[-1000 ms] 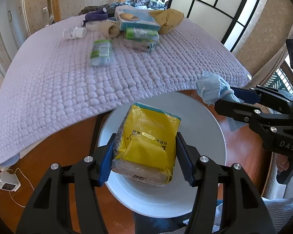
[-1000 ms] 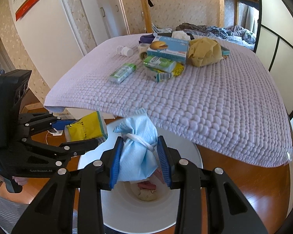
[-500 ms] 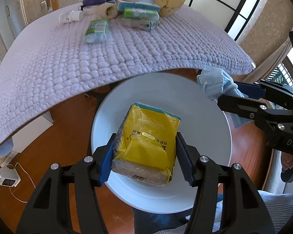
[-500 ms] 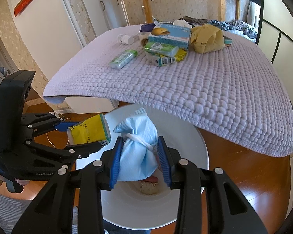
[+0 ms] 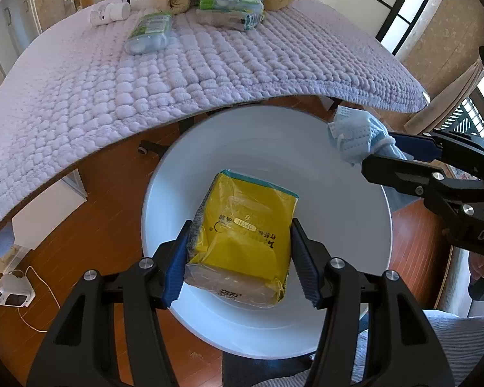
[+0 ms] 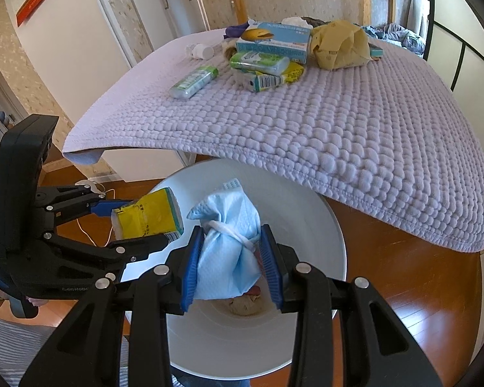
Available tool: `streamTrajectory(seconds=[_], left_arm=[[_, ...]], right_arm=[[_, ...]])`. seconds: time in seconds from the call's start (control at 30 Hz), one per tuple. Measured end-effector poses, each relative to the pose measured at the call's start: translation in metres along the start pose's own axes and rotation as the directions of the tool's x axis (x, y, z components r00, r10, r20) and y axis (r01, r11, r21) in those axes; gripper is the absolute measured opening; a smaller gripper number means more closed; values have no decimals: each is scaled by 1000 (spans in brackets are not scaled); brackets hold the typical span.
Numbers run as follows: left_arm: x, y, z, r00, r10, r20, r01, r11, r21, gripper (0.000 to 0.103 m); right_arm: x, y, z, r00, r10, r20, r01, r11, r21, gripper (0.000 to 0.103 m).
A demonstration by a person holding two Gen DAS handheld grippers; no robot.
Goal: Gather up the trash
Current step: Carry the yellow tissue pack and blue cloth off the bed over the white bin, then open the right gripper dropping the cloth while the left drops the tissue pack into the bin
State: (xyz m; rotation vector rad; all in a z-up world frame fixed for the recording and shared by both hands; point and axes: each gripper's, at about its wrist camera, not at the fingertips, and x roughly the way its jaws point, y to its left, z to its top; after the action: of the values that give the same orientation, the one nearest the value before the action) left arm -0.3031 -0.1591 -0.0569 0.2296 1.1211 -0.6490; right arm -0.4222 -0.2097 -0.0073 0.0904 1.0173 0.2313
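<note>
- Trash in two pieces hangs over a white bin (image 5: 164,193) that stands on a wooden floor (image 5: 106,193) just beside a bed.
- A yellow tissue pack (image 5: 242,235), its "OPEN" tab facing up, sits clamped between the blue pads of the left claw (image 5: 240,258), directly above the bin's mouth.
- A crumpled blue face mask (image 6: 227,242), bunched with its white ear loop wound round it, is pinched tight in the right claw (image 6: 230,261), also above the bin's opening.
- Seen from the right wrist, the left claw (image 6: 138,225) comes in from the left with the yellow tissue pack (image 6: 148,217) at the bin's near rim (image 6: 337,225); a few scraps lie at the bottom of the bin, too dim to make out.
- Seen from the left wrist, the right claw (image 5: 380,150) reaches in from the right, the blue face mask (image 5: 355,135) poking out past its tips.
- A lilac quilted cover (image 6: 322,122) overhangs the far edge of the bin.
- On the cover, well apart from both claws, lie a blue box (image 6: 272,40), a green wipes pack (image 6: 258,61), a brown paper bag (image 6: 340,45), a small white bottle (image 6: 201,51) and a clear green-labelled pack (image 6: 193,82).
- A striped sleeve (image 5: 461,338) shows at the lower right of the left wrist view.
</note>
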Motion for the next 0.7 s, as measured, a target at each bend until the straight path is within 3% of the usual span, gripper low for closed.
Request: streamTrajectory(seconds=[0.7], left_arm=[[49,-19,3,999,12,-51,-12,1000,16,59]], right_arm=[[25,-9,-6,998,11,-57,-9,999,32,37]])
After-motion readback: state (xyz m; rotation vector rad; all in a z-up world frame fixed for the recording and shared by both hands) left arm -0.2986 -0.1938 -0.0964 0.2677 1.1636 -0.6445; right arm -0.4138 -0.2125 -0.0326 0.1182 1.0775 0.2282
